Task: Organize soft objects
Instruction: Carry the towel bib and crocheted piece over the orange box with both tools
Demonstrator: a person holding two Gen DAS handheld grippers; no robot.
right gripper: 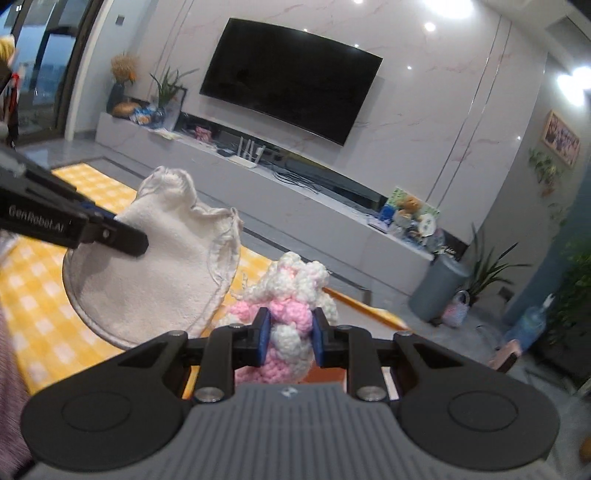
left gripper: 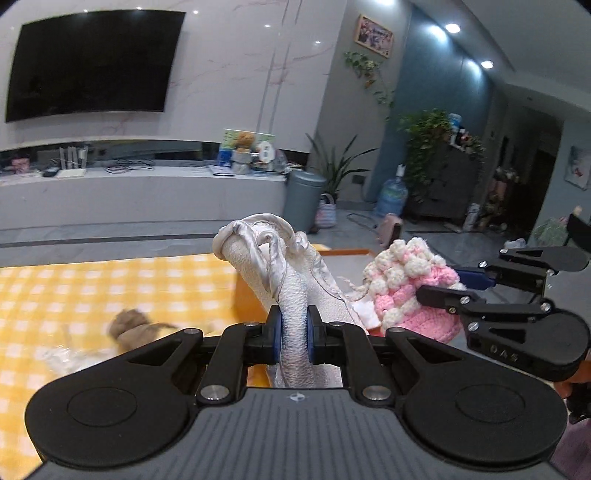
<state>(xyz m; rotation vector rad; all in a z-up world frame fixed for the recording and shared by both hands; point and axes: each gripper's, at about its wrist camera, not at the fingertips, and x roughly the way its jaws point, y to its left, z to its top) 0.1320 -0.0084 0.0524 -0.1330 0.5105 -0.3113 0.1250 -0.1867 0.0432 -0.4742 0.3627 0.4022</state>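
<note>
Left wrist: fingers pinching towel.

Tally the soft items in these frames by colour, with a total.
White: 1, the white cloth pouch pinched in the left hand-held gripper.
Pink and white: 1, the crocheted hat in the right hand-held gripper.
Brown: 1, a blurred plush toy on the yellow checked cloth.
Total: 3

Ceiling spotlights are glaring on the glossy wall; fisheye edges are bending, and the yellow checked cloth is smearing with blur.
</note>
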